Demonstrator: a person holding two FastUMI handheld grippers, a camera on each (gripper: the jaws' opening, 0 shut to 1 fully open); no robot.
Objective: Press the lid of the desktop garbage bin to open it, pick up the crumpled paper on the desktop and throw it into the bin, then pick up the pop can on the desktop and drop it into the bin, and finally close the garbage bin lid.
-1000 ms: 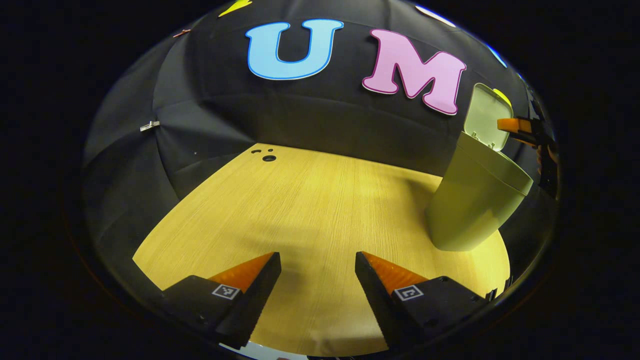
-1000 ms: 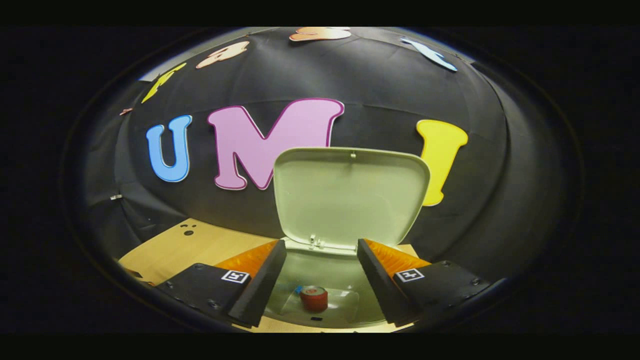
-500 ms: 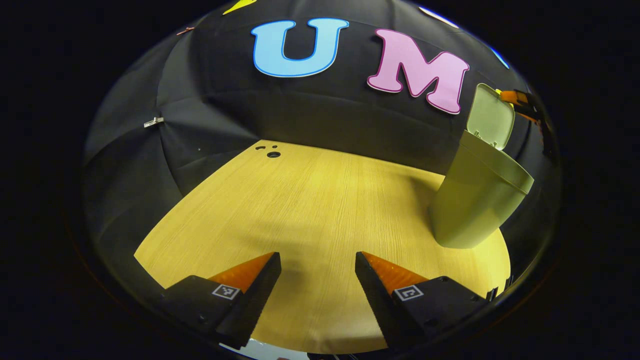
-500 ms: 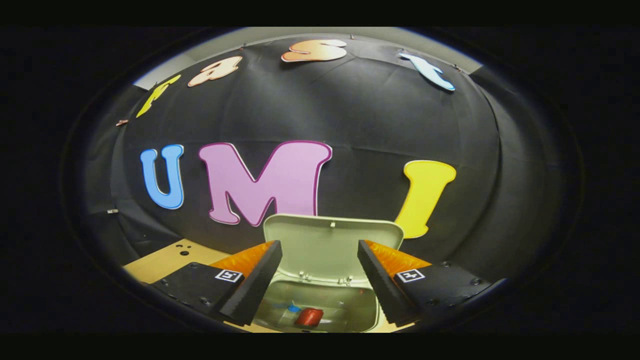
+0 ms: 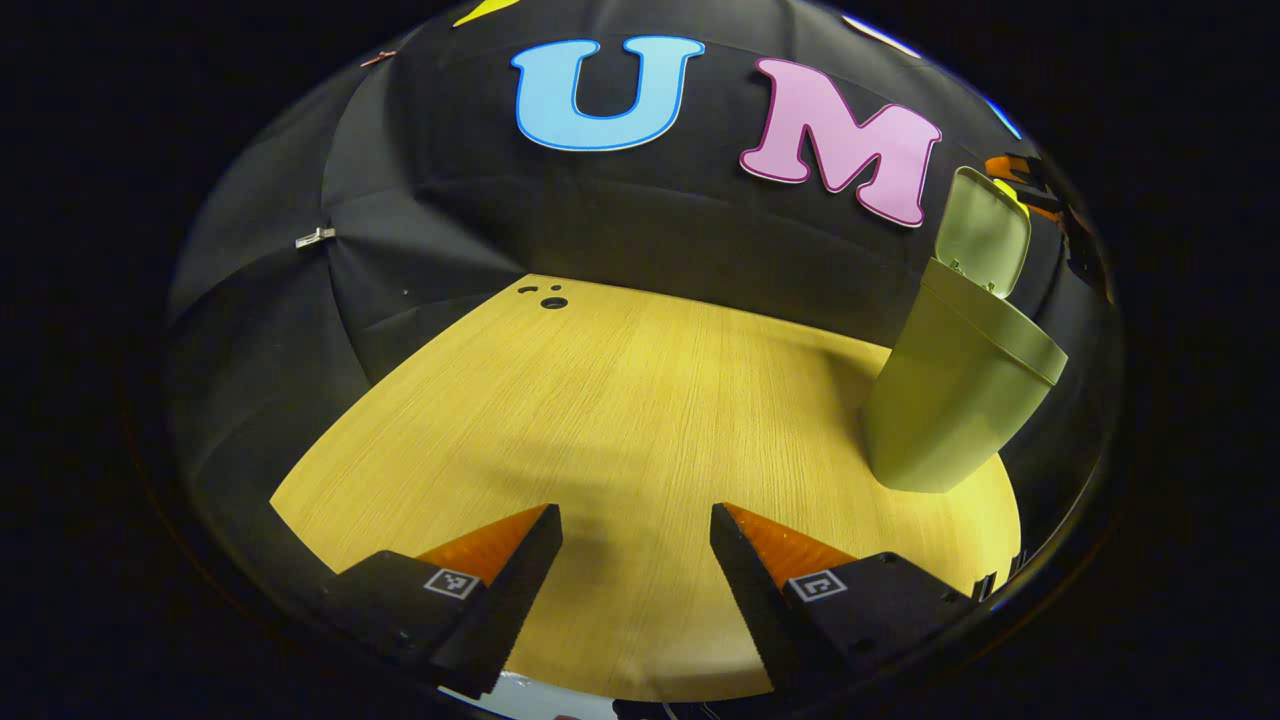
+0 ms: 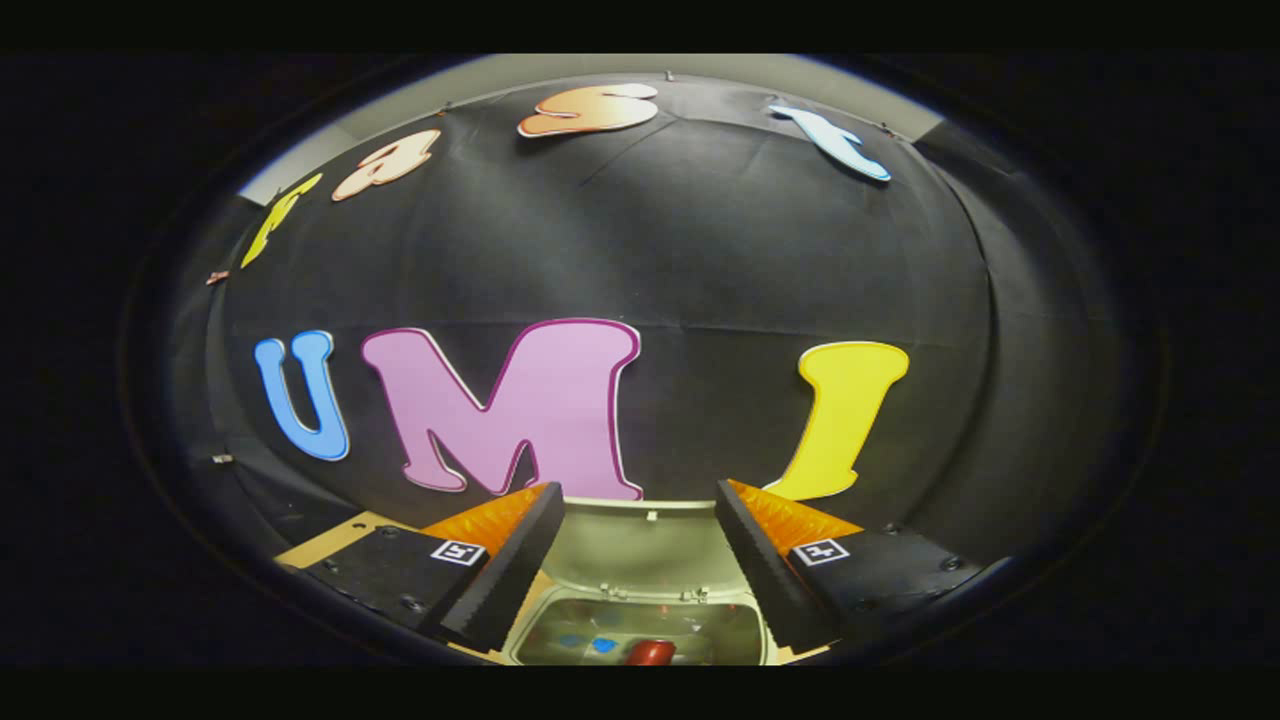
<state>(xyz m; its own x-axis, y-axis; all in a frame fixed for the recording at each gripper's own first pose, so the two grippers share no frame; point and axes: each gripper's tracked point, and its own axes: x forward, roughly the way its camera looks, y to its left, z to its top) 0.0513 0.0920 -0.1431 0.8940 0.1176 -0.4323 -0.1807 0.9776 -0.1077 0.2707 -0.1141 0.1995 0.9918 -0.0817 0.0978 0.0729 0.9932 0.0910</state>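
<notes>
The pale green garbage bin (image 5: 955, 400) stands upright on the desktop, its lid (image 5: 985, 243) raised open. Inside it lies the red pop can (image 6: 650, 653).

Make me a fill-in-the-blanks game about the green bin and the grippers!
1. The bin's lid stands ____.
2. The bin sits on a ____ table.
3. The left gripper has its fingers ____, holding nothing.
4. Between the right gripper fingers, a ____ can lies inside the bin.

Missing words: open; wooden; apart; red
</notes>
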